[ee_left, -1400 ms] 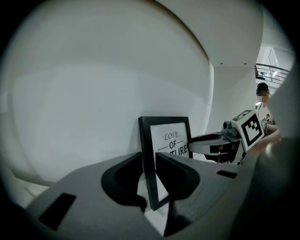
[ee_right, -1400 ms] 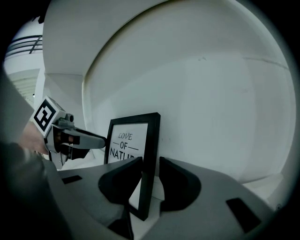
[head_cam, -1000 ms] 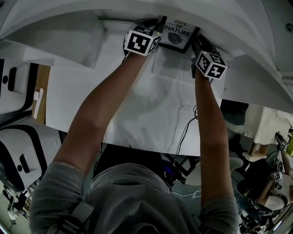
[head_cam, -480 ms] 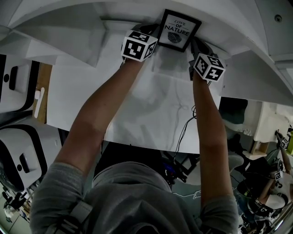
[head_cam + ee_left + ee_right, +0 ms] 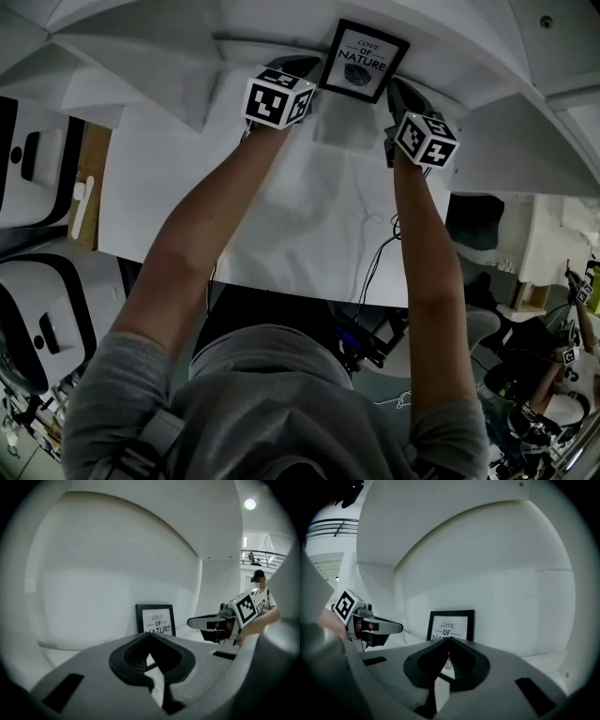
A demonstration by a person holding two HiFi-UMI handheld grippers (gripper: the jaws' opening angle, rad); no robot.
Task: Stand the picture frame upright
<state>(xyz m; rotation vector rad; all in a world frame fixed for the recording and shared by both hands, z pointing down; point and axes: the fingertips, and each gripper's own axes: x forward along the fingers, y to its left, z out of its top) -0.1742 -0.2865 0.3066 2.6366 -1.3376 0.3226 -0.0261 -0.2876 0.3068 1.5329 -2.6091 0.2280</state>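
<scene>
A curved white wall (image 5: 117, 564) rises behind the far edge of the white desk (image 5: 281, 225), and a dark cable (image 5: 375, 267) hangs over its near edge. The picture frame (image 5: 364, 60) stands at the far edge, close against that wall, long axis upright, printed face toward the person. Both forearms stretch across the desk. The left claw (image 5: 298, 67) and right claw (image 5: 401, 92) point nearly level at the wall, one on each side of the frame, each pressed together and holding nothing.
</scene>
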